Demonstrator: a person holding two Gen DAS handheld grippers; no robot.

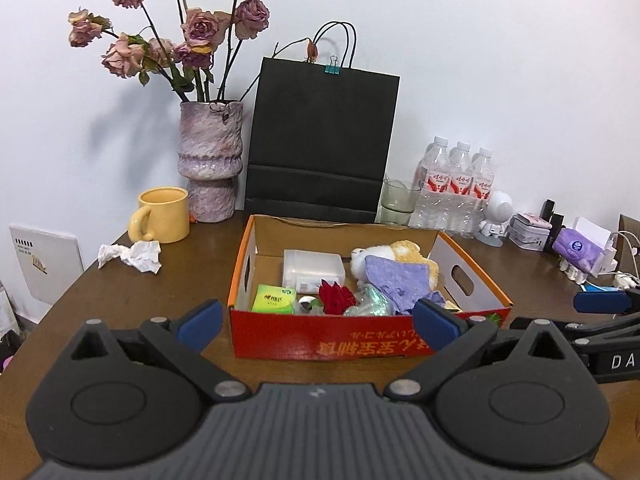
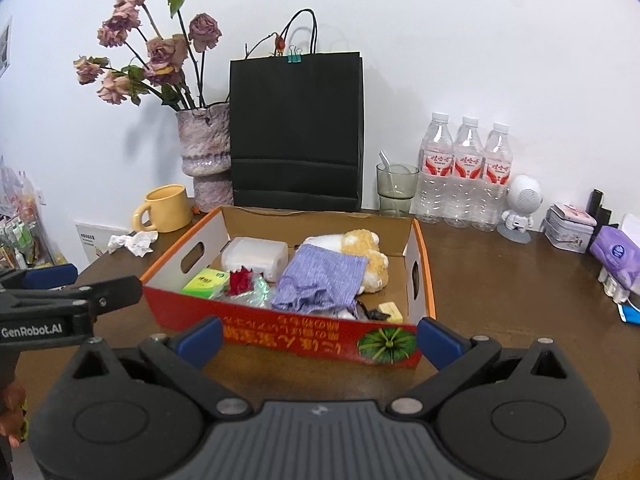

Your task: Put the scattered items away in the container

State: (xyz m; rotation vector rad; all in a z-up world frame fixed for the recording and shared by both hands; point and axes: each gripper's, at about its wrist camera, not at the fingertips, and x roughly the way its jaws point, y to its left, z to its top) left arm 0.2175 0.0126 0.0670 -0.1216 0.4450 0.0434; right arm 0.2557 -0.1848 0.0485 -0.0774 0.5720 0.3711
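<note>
A red and orange cardboard box (image 1: pixel 320 346) (image 2: pixel 280 334) sits mid-table. Inside lie a purple cloth (image 1: pixel 396 280) (image 2: pixel 320 278), a plush toy (image 1: pixel 408 254) (image 2: pixel 360 244), a white plastic case (image 1: pixel 312 268) (image 2: pixel 256 256), a green tissue pack (image 1: pixel 274 299) (image 2: pixel 206 282), a red flower (image 1: pixel 336 298) (image 2: pixel 239 279) and a small yellow block (image 2: pixel 390 311). A crumpled white tissue (image 1: pixel 132 255) (image 2: pixel 134 242) lies on the table left of the box. My left gripper (image 1: pixel 318 322) and right gripper (image 2: pixel 320 340) are both open and empty, just in front of the box.
At the back stand a yellow mug (image 1: pixel 164 214), a purple vase of dried roses (image 1: pixel 210 160), a black paper bag (image 1: pixel 320 140), a glass (image 1: pixel 398 200), water bottles (image 1: pixel 456 188), a white robot figure (image 1: pixel 498 216) and a purple tissue pack (image 1: pixel 576 248).
</note>
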